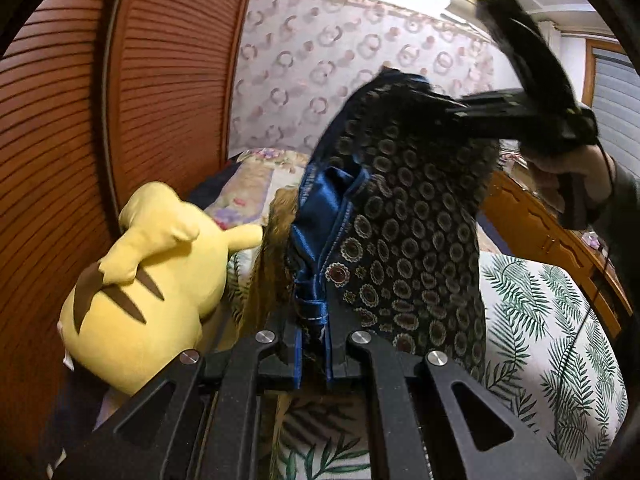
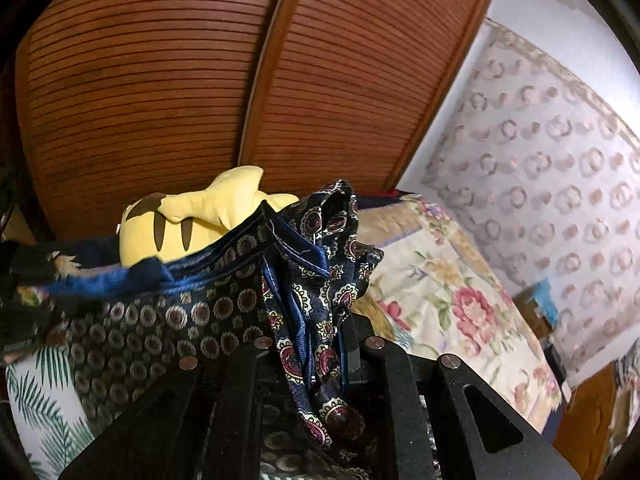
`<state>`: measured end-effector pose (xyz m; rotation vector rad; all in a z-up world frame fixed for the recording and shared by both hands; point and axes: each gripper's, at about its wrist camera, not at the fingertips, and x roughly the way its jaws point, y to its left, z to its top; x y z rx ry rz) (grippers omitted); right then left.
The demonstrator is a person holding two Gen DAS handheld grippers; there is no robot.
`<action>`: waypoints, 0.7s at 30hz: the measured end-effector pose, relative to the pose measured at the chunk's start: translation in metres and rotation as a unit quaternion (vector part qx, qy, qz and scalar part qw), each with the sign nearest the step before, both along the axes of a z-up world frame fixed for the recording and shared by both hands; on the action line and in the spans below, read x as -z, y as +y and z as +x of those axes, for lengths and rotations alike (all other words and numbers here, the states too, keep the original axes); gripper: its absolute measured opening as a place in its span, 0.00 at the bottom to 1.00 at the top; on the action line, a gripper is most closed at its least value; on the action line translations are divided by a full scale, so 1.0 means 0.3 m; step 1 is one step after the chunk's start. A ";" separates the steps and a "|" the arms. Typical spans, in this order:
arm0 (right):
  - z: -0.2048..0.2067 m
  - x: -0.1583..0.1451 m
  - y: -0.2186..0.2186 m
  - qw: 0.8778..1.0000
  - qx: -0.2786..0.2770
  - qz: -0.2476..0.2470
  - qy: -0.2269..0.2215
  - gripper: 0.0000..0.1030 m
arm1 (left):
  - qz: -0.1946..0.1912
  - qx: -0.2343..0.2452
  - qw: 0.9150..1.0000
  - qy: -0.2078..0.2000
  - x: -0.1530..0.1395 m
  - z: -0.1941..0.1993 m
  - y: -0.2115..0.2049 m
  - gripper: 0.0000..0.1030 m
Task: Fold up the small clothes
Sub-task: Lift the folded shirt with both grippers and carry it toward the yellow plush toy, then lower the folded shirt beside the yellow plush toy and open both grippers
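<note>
A dark navy garment (image 1: 404, 216) with round medallion print and a shiny blue lining hangs in the air, stretched between both grippers. My left gripper (image 1: 314, 344) is shut on its blue-lined edge at the bottom of the left wrist view. In that view the right gripper (image 1: 440, 106), held by a hand (image 1: 576, 176), pinches the garment's top corner at the upper right. In the right wrist view the right gripper (image 2: 316, 344) is shut on a bunched fold of the same garment (image 2: 168, 320), which trails away to the left.
A yellow plush toy (image 1: 156, 280) (image 2: 196, 220) lies against the brown slatted wardrobe doors (image 1: 120, 100) (image 2: 200, 80). Below is a bed with a palm-leaf sheet (image 1: 552, 320) and a floral quilt (image 2: 440, 292). A wooden bed frame (image 1: 552, 232) runs along the right.
</note>
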<state>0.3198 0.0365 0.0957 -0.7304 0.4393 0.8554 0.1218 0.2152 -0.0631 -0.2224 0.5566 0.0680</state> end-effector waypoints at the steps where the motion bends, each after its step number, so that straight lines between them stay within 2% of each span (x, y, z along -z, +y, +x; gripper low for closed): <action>1: 0.013 0.007 0.014 1.000 -0.004 -0.002 0.002 0.13 | -0.001 -0.003 1.000 0.000 -0.006 -0.001 0.002 0.08; 5: 0.062 0.031 0.051 1.000 -0.010 0.000 0.005 0.17 | -0.003 -0.016 1.000 0.006 0.008 -0.015 0.010 0.08; 7: 0.100 0.041 0.080 1.000 0.005 0.003 0.015 0.28 | -0.003 -0.018 1.000 0.012 0.020 -0.013 0.010 0.08; 11: 0.120 0.053 0.054 0.999 0.036 0.033 0.023 0.62 | -0.001 -0.024 1.000 0.019 0.028 -0.007 0.005 0.08; 12: 0.118 0.058 0.037 0.998 0.044 0.040 0.017 0.65 | 0.001 -0.025 0.999 0.020 0.027 -0.006 0.004 0.08; 15: 0.112 0.092 -0.017 0.997 0.061 0.051 0.019 0.65 | 0.005 -0.027 0.999 0.021 0.026 -0.007 -0.002 0.08; 19: 0.106 0.174 -0.078 0.994 0.050 0.053 0.077 0.65 | 0.010 -0.029 0.999 0.025 0.029 -0.007 -0.006 0.08; 21: 0.114 0.212 -0.080 0.992 0.059 0.048 0.097 0.65 | 0.011 -0.031 0.999 0.028 0.030 -0.007 -0.006 0.12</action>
